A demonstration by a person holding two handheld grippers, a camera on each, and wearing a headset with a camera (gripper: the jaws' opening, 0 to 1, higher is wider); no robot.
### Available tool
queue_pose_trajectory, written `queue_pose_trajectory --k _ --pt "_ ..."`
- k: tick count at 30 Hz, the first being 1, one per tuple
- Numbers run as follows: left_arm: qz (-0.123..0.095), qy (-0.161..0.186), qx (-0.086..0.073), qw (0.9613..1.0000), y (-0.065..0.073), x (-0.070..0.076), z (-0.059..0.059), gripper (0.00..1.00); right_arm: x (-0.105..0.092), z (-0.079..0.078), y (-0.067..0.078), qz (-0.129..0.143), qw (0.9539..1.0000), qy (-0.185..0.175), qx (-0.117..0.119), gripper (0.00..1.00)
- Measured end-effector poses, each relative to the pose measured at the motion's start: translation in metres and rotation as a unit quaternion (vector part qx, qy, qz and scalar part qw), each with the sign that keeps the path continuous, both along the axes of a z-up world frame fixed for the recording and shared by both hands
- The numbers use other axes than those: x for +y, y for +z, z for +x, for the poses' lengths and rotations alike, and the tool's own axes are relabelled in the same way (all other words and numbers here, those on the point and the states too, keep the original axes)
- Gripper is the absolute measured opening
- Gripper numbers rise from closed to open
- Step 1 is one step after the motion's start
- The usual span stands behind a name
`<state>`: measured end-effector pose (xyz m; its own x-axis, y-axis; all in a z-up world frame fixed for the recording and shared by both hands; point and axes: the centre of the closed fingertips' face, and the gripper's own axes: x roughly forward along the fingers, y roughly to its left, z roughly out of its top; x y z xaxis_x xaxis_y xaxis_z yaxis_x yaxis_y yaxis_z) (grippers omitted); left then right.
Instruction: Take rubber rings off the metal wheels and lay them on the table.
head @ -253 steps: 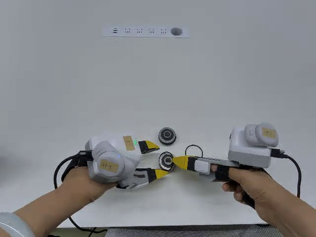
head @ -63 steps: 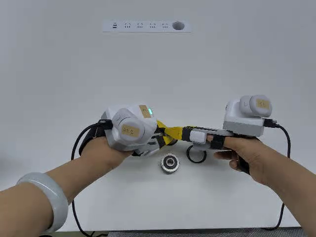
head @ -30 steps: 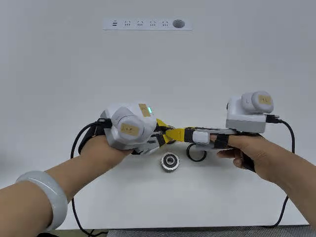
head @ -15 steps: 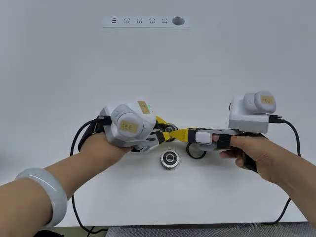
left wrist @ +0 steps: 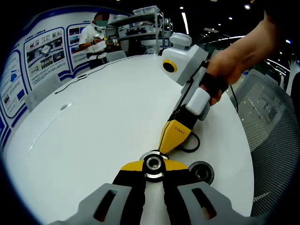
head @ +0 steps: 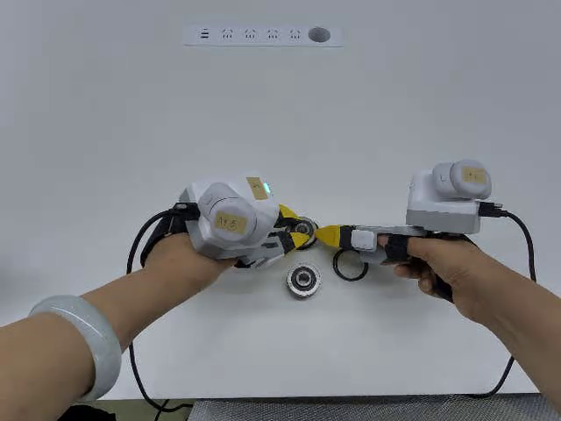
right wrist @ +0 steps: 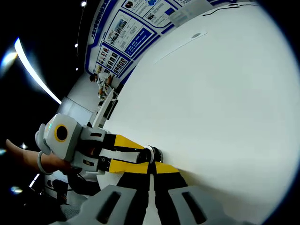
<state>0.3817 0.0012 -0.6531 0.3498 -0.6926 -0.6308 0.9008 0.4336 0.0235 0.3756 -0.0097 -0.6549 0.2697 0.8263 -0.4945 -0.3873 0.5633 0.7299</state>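
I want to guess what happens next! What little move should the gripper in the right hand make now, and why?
Probably pull the right gripper gently away from the wheel, to peel rubber off it. The left gripper is shut on that wheel, and the right gripper's shut tips sit at its rim. One loose ring already lies on the table.

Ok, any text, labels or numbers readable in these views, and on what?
Nothing reads clearly.
Tan stickers on left gripper and right gripper: handwriting, blurred.
Print on right gripper's yellow jaw: too small.
Wall posters: too small.
Power strip: marks illegible.
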Motion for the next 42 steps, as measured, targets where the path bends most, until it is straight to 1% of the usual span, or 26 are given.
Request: queue_pose_trajectory --k 4,9,11,13,20,23,24,26,27,29,30,33,35,42 --pt "-0.001 0.0 0.0 1.0 0.0 0.0 0.0 0.13 0.0 0.001 0.001 0.001 1.0 -0.002 -0.001 0.02" --pt "0.0 -0.001 0.0 1.0 0.0 0.0 0.0 0.13 0.001 0.001 0.002 -0.008 0.9999 0.004 -0.014 0.02" --pt "0.001 -0.001 0.001 1.0 0.0 0.0 0.0 0.13 0.001 0.001 0.004 -0.007 0.9998 0.002 -0.016 0.02" --pt "0.001 -0.001 0.001 1.0 0.0 0.001 0.0 0.13 0.003 0.001 0.006 -0.004 0.9998 0.003 -0.02 0.01" --pt "0.005 -0.006 -0.001 1.0 0.0 0.0 0.0 0.13 0.006 0.0 0.01 0.01 0.9998 0.001 -0.017 0.01" --pt "0.006 -0.005 -0.002 1.0 0.0 0.0 0.0 0.13 0.01 0.0 0.015 0.021 0.9996 0.003 -0.018 0.01" --pt "0.006 -0.006 -0.002 1.0 0.0 0.0 0.0 0.13 0.012 -0.001 0.017 0.027 0.9994 0.007 -0.018 0.01" --pt "0.007 -0.006 -0.002 1.0 -0.001 0.0 0.0 0.13 0.017 -0.006 0.019 0.026 0.9992 0.02 -0.024 0.01" --pt "0.007 -0.007 -0.003 1.0 -0.001 0.0 0.0 0.13 0.018 -0.005 0.022 0.033 0.999 0.017 -0.025 0.01" --pt "0.006 -0.006 -0.002 1.0 -0.001 0.001 0.0 0.13 0.014 -0.004 0.02 0.03 0.9992 0.012 -0.024 0.01" --pt "0.006 -0.006 -0.002 1.0 -0.001 0.0 0.0 0.13 0.012 -0.003 0.019 0.031 0.9993 0.004 -0.019 0.01" --pt "0.007 -0.007 -0.003 0.9999 -0.001 0.0 0.0 0.13 0.01 -0.001 0.017 0.03 0.9994 -0.002 -0.015 0.01" --pt "0.006 -0.008 -0.003 0.9999 -0.001 0.0 0.0 0.13 0.009 -0.001 0.015 0.023 0.9996 -0.006 -0.013 0.01" --pt "0.008 -0.014 -0.009 0.9998 0.0 0.0 -0.001 0.14 0.008 -0.002 0.01 0.01 0.9999 -0.007 -0.01 0.02"
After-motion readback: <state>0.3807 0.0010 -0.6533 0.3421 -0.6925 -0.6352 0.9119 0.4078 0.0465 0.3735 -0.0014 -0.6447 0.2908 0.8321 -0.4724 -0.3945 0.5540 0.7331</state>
